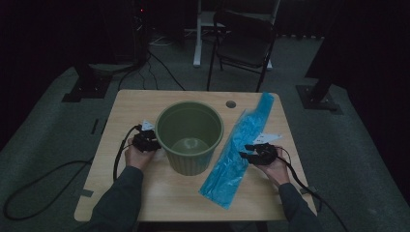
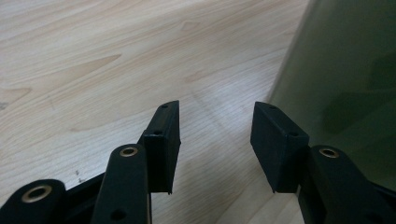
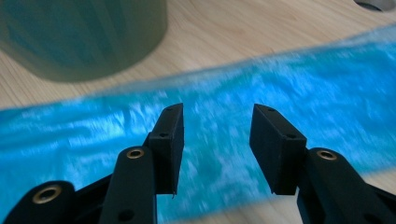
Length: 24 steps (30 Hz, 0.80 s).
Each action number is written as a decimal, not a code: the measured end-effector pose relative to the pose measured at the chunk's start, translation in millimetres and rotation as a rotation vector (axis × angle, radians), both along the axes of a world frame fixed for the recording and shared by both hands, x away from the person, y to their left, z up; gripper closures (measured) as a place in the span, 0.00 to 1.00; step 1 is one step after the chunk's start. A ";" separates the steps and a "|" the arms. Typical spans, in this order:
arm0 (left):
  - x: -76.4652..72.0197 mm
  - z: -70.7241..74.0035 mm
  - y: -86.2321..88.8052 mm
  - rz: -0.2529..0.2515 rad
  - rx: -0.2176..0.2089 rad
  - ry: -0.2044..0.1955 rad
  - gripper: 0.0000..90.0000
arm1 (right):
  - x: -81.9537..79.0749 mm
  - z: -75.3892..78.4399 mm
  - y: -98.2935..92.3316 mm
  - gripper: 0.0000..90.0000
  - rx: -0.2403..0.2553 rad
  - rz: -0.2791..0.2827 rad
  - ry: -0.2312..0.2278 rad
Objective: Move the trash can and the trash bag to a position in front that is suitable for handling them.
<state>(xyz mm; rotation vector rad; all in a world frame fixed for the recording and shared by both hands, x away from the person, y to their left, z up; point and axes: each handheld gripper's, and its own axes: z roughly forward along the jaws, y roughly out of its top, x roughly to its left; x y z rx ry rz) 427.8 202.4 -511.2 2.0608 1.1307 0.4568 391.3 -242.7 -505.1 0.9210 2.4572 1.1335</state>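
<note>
Blue plastic bag lies flat on the counter, running from about five o'clock up to one o'clock, just right of the green bucket at the middle. Right tongs hover at the bag's right edge, spread, nothing between them. Left tongs sit at the bucket's nine o'clock side, spread too. Beyond the counter stands a folding chair, with cables on the floor. Up close, the right gripper view shows the bag crinkled under the tongs; the left gripper view shows the bucket's wall just beside its tongs.
</note>
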 end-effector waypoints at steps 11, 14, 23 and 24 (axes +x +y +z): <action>-2.1 2.0 -4.0 -0.037 -0.010 -0.011 0.60 | 15.4 13.1 40.9 0.67 0.034 0.052 -0.014; -3.1 2.8 -5.8 -0.043 -0.004 -0.018 0.60 | 20.0 16.3 50.5 0.68 0.039 0.052 -0.020; -4.8 4.0 -12.5 -0.074 -0.004 -0.006 0.65 | 28.2 17.1 62.6 0.69 0.040 0.034 -0.024; -5.4 4.1 -14.1 -0.083 -0.004 -0.006 0.65 | 28.8 16.7 64.6 0.69 0.036 0.039 -0.024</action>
